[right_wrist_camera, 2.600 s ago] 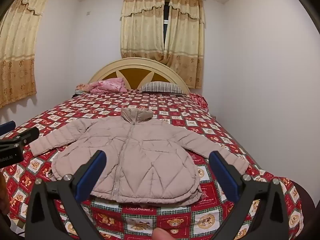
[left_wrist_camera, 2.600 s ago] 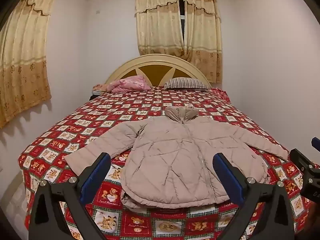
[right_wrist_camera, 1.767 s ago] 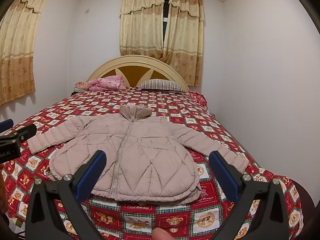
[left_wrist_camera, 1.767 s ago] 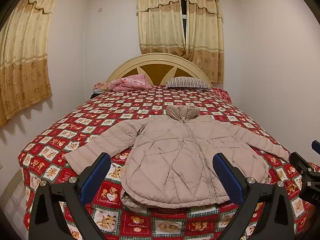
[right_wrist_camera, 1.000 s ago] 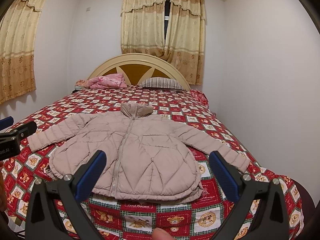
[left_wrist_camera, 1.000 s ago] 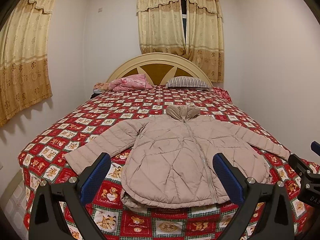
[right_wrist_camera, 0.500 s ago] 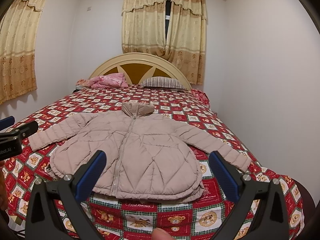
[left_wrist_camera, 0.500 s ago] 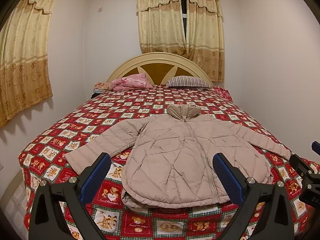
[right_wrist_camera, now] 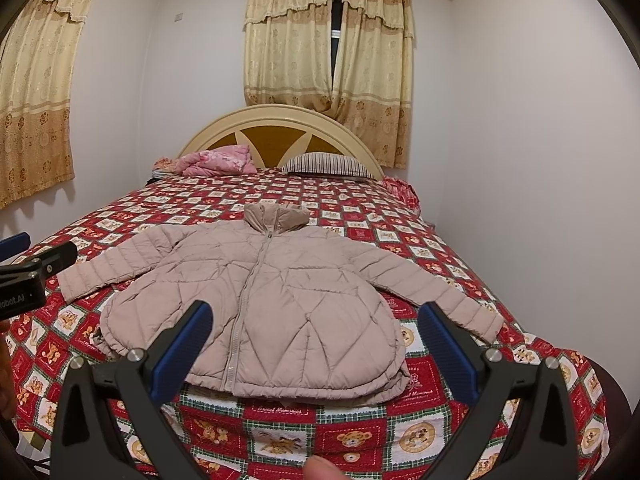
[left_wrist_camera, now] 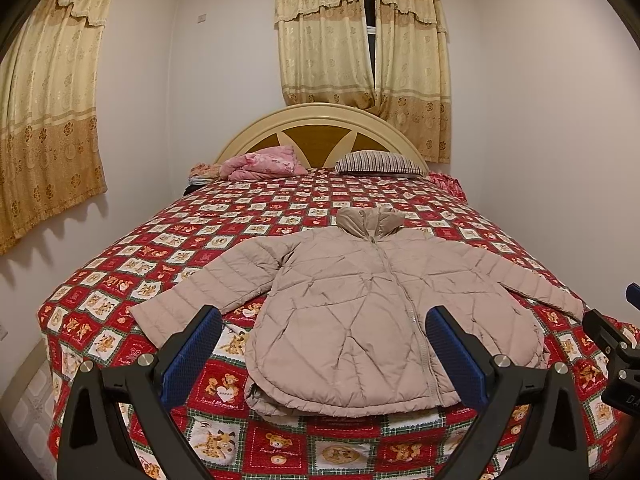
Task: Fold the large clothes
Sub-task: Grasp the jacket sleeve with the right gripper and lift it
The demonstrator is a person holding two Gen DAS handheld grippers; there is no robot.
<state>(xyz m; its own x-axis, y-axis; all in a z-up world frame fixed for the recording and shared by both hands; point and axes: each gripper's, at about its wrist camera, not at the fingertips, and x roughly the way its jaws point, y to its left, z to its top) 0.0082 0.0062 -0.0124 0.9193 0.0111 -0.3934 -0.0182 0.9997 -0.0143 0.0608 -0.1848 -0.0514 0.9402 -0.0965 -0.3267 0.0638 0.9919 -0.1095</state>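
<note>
Left wrist view: left gripper (left_wrist_camera: pixel 320 344), jaws spread wide, empty, held above the bed's foot. Right gripper (right_wrist_camera: pixel 316 336), likewise spread and empty. Beige puffer jacket (left_wrist_camera: pixel 372 312) flat on red patchwork quilt (left_wrist_camera: pixel 120 280), zipped, sleeves outstretched, collar toward headboard (left_wrist_camera: pixel 320 120). Beyond: pink bundle (left_wrist_camera: pixel 260 162), striped pillow (left_wrist_camera: pixel 380 162). Layout unchanged from earlier frames; viewpoint barely shifted.

The jacket (left_wrist_camera: pixel 372 312) lies spread on the bed (left_wrist_camera: pixel 280 208), pillows (left_wrist_camera: pixel 376 162) behind it by the headboard (left_wrist_camera: pixel 320 120).

Bed (left_wrist_camera: pixel 200 232): jacket (left_wrist_camera: pixel 360 312) flat; pillows (left_wrist_camera: pixel 376 162) at headboard.
</note>
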